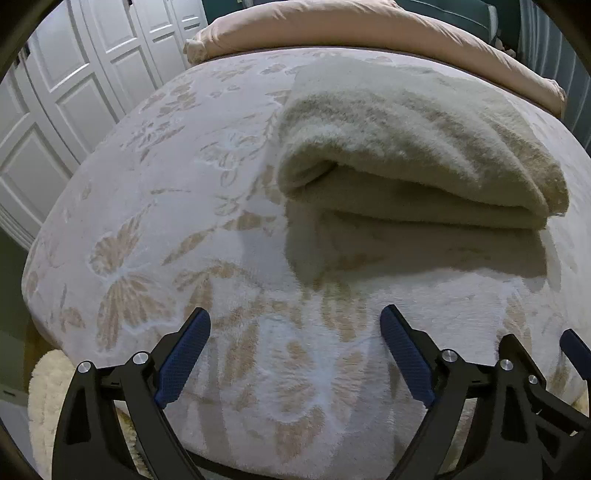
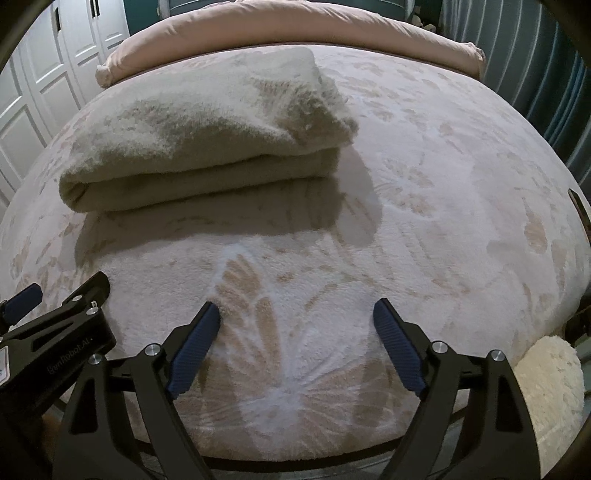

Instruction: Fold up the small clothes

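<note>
Left gripper point(image 1: 295, 354): matte black plastic linkage arms with triangular cut-outs, silver round screw heads at the pivots. Fingers point(image 1: 183, 363) carry dark blue ribbed pads.

Right gripper point(image 2: 297, 349): same build, black arms, silver screws, blue textured fingers point(image 2: 194, 352).

In the right view the left unit's black body carries faint raised lettering point(image 2: 70, 356), seemingly "GenRobot.AI", and a white label sliver at the left edge, unreadable.

Lying folded and thick on the butterfly-patterned bedspread point(image 1: 155, 229), the beige cloth point(image 1: 413, 155) blocking the way ahead. Leaving open bedspread between cloth and near edge, and to either side. Bounding the far edge: a pink pillow point(image 2: 295, 33).
</note>
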`<state>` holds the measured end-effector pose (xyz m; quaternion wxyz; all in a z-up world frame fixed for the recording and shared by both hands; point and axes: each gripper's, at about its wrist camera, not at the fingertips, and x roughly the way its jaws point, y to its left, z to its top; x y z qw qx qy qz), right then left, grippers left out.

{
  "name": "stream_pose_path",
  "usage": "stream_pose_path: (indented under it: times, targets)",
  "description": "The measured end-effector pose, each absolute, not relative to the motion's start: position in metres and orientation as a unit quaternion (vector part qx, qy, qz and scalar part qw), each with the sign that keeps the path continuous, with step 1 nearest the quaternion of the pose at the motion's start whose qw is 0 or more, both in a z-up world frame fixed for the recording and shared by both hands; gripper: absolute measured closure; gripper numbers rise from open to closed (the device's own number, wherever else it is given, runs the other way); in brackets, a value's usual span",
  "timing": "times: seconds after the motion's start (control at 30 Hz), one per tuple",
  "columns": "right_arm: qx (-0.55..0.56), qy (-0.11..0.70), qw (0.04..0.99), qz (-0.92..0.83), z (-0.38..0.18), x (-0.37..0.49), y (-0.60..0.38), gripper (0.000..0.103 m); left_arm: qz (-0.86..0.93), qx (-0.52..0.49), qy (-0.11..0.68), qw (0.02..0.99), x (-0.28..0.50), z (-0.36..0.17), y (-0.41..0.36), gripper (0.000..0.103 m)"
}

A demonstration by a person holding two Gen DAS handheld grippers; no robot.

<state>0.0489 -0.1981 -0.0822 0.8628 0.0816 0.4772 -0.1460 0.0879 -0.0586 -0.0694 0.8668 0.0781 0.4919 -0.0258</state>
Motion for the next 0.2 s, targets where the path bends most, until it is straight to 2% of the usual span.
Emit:
stream_pose_path:
  times: [0.1,0.2]
  targets:
    - [0.084,0.474,0.864,-0.149,-0.076,0.048,-0.198,0.022,-0.034,0.069,0.493,0.867,0.087,-0.064,-0.059,0.02]
    - [0.088,0.47,0.865,-0.151,-0.071,0.048,-0.2,0.022,-0.031,0.081,0.478,0.874,0.085,-0.056,-0.063,0.021]
